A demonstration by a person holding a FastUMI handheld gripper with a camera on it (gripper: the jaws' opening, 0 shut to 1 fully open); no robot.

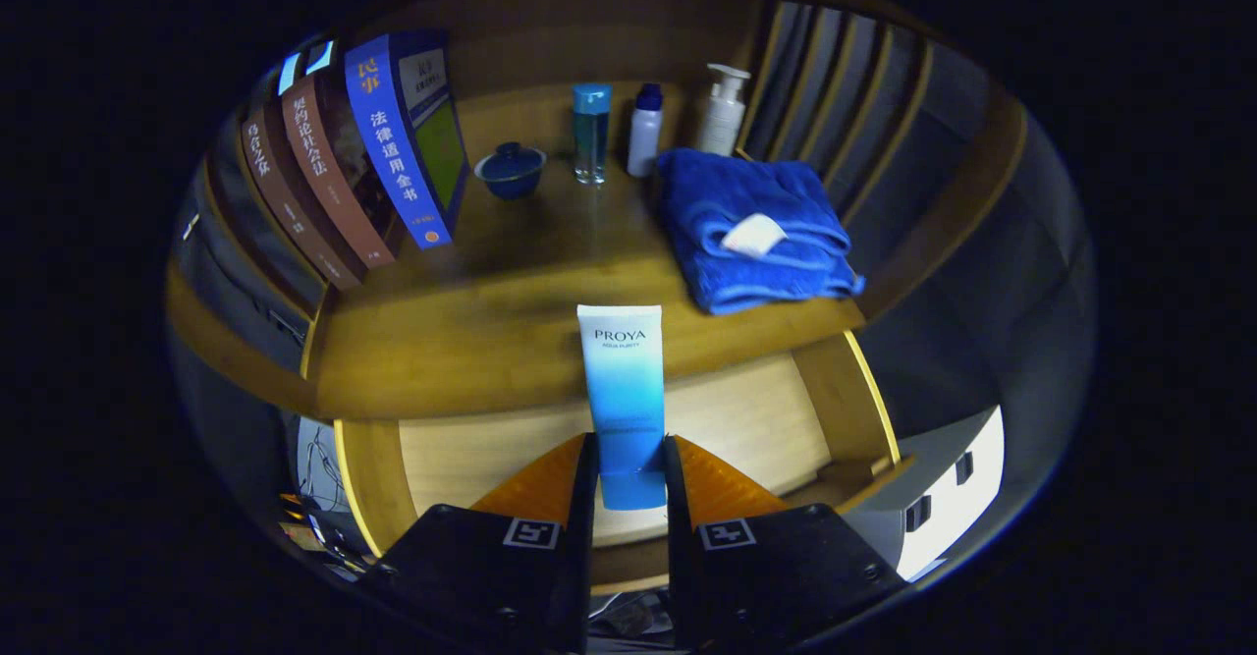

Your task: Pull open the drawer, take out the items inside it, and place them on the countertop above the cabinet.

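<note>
Your tongs (pixel 629 473) are clamped on the blue-and-white tube (pixel 623 400): both fingers (pixel 581 478) press its lower end, cap down, and the rest stands up ahead of them. The fingers hide the sides of the cap, and the tube covers a strip of the countertop edge behind it.

Below and just ahead of the fingers the drawer (pixel 746 419) stands open; its pale floor shows on both sides of the tube, but the near part is cut off by the fingers. Whether anything else lies in it you cannot tell.

Beyond the tube the wooden countertop (pixel 471 341) has open room straight ahead and to the left. To the right ahead lies a folded blue towel (pixel 751 228), its corner overhanging the front edge.

Farther back stand 3 bottles: a teal one (pixel 591 132), a small white one with a dark cap (pixel 644 130), and a pump bottle (pixel 723 110) partly behind the towel. A small lidded blue bowl (pixel 511 169) sits left of them, and leaning books (pixel 354 164) close off the left side. The scene is dim, and the far corners are hard to make out.
</note>
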